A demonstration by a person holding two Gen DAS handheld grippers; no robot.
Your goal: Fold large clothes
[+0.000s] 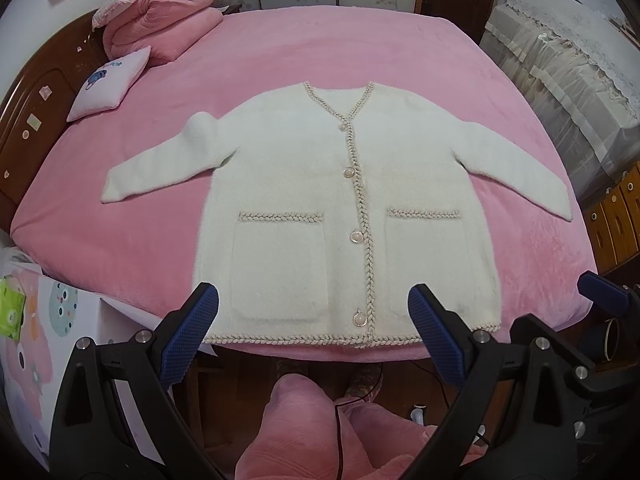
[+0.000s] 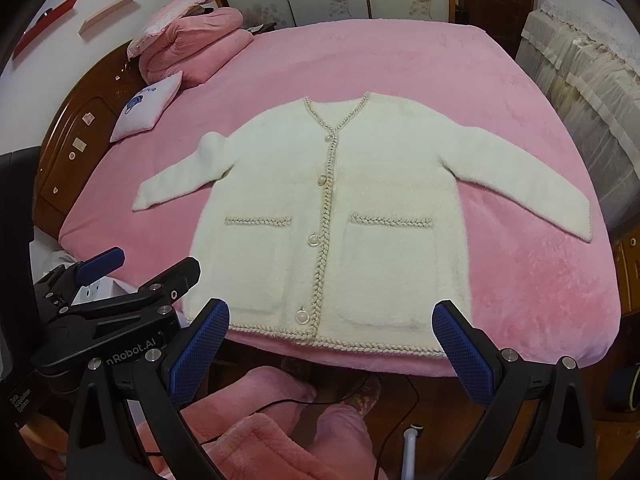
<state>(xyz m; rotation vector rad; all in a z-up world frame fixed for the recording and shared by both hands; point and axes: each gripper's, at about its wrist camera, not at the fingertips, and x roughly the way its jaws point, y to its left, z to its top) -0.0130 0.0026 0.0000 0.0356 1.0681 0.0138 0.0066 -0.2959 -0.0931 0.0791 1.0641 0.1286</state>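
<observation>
Both tongs, left [image 1: 312, 316] and right [image 2: 330, 332], hung spread wide and empty over the bed's [image 1: 400, 52] near edge, where the cardigan [image 1: 344, 216] lay flat and buttoned, looking soft, plush and floppy, best pinched at cuffs or hem.

Pink bed [image 1: 280, 48], folded quilt [image 1: 168, 20], cushion [image 1: 108, 84]

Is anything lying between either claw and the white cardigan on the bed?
Nothing visible. The cardigan lies flat and buttoned on the pink bedspread, sleeves spread. The left claw and right claw are both open just short of its hem, with no object between.
</observation>
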